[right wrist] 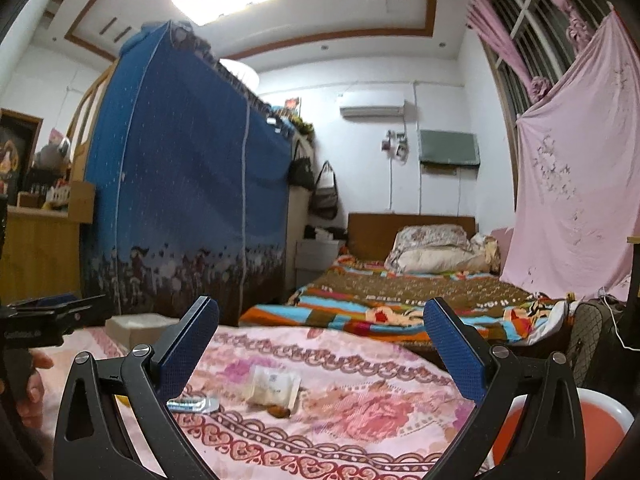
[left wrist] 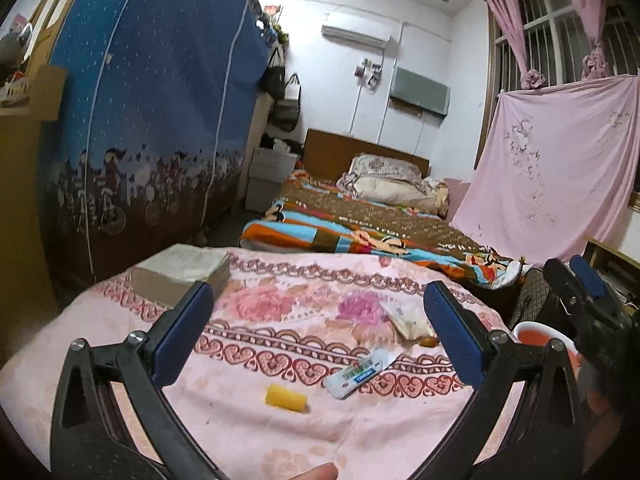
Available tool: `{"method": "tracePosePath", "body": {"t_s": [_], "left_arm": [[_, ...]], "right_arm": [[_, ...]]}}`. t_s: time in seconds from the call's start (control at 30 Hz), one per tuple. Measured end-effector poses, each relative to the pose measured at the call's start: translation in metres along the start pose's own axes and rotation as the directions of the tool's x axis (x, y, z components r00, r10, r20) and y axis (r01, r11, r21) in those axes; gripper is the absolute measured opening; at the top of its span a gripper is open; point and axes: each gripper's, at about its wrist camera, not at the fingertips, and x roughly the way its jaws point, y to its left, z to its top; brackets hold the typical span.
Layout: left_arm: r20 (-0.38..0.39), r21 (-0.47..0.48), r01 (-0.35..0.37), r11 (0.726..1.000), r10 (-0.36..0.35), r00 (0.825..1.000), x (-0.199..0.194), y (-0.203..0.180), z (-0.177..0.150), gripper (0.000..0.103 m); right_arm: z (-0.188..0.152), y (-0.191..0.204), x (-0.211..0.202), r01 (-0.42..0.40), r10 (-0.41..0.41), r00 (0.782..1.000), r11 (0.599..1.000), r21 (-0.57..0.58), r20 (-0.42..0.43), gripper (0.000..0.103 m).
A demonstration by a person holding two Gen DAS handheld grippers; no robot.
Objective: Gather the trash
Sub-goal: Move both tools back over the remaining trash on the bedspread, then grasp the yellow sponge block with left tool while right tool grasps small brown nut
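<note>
Several bits of trash lie on a pink flowered tablecloth (left wrist: 280, 304). A yellow roll (left wrist: 286, 399) sits nearest me, with a white, blue and green wrapper (left wrist: 358, 372) to its right. Farther right are a white packet (left wrist: 408, 320) and a small brown scrap (left wrist: 428, 342). My left gripper (left wrist: 320, 332) hovers open above them, holding nothing. My right gripper (right wrist: 320, 348) is open too, low over the cloth, with the white packet (right wrist: 274, 386), brown scrap (right wrist: 280, 412) and wrapper (right wrist: 192, 404) in front of it. An orange bin with a white rim (right wrist: 560, 428) stands at the table's right edge.
A tissue box (left wrist: 180, 276) rests at the far left of the table. Beyond it are a bed with a striped blanket (left wrist: 360, 232), a blue fabric wardrobe (left wrist: 152, 120) on the left and a pink sheet (left wrist: 560, 168) hung at the window. A hand (right wrist: 32, 384) holds the left gripper (right wrist: 52, 308).
</note>
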Motion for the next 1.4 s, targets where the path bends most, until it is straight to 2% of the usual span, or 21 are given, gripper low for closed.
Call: {"method": "tracePosePath", "body": {"t_s": [0.1,0.2,0.4,0.5,0.63,0.73,0.77,0.9,1.0,1.07,1.17,1.4], "left_arm": [[-0.042,-0.015,-0.029,0.999,0.028,0.999,0.003,0.003,-0.001,0.091],[-0.119,-0.018,-0.040,0.999,0.038,0.992,0.009,0.006,-0.007,0.091],[-0.234,-0.019,-0.050,0.999,0.045,0.971,0.022,0.006,-0.013,0.089],[-0.299,-0.030,-0.044,0.999,0.033,0.954,0.032,0.009,-0.018,0.083],[-0.346,-0.055,-0.037,0.998,0.016,0.938,0.039,0.014,-0.022,0.071],[-0.377,-0.061,-0.024,0.998,-0.001,0.926,0.043,0.014,-0.025,0.062],[-0.391,-0.058,-0.020,0.998,-0.005,0.921,0.045,0.013,-0.026,0.059],[-0.434,-0.045,-0.009,0.999,-0.012,0.901,0.052,0.011,-0.030,0.052],[-0.448,-0.055,-0.007,0.998,-0.018,0.894,0.054,0.013,-0.031,0.047],[-0.455,-0.068,-0.002,0.998,-0.029,0.890,0.055,0.015,-0.032,0.036],[-0.482,-0.079,-0.001,0.997,-0.037,0.875,0.059,0.017,-0.036,0.026],[-0.503,-0.026,0.009,1.000,-0.021,0.864,0.059,0.009,-0.041,0.023]], "right_arm": [[-0.003,0.000,0.011,0.004,-0.004,0.998,1.000,0.000,-0.066,0.103],[-0.007,-0.001,0.021,0.013,-0.012,0.991,1.000,0.005,-0.132,0.103],[-0.017,-0.010,0.045,0.009,0.005,0.957,0.999,0.049,-0.290,0.103],[-0.022,-0.017,0.054,0.005,0.025,0.937,0.996,0.084,-0.350,0.103],[-0.027,-0.019,0.062,-0.007,0.050,0.917,0.994,0.110,-0.397,0.103],[-0.031,-0.016,0.071,-0.026,0.070,0.892,0.994,0.105,-0.447,0.102],[-0.032,-0.014,0.074,-0.033,0.076,0.884,0.994,0.100,-0.461,0.101],[-0.040,-0.005,0.087,-0.080,0.109,0.842,0.994,0.079,-0.529,0.084],[-0.045,0.001,0.094,-0.104,0.126,0.815,0.992,0.071,-0.566,0.082],[-0.048,0.002,0.097,-0.116,0.138,0.803,0.990,0.075,-0.580,0.081],[-0.051,0.003,0.100,-0.125,0.150,0.787,0.989,0.084,-0.599,0.080],[-0.058,0.005,0.110,-0.143,0.167,0.743,0.986,0.089,-0.648,0.071]]}}
